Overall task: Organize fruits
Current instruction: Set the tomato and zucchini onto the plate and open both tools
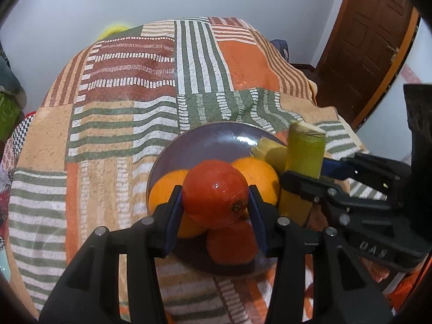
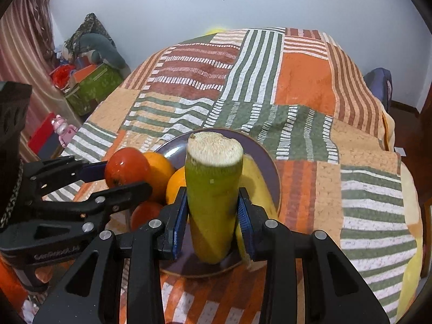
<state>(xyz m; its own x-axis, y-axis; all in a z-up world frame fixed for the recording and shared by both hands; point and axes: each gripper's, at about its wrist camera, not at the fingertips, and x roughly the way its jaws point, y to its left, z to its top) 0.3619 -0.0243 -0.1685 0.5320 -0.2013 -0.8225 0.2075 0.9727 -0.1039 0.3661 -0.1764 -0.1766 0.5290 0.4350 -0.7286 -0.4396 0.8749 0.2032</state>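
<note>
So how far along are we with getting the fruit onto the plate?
Mostly there, it seems. Two oranges, a reddish-orange fruit and a yellow piece already sit on the purple plate. In hand: the left tool grips a red tomato-like fruit, the right tool a green-yellow cut stalk, both over the plate. Left: setting both down.

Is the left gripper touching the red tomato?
Touching. The left wrist view shows the left gripper with both blue pads pressed against the red tomato.

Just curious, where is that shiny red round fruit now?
The shiny red round fruit is clamped in the left gripper, above the oranges on the purple plate.
</note>
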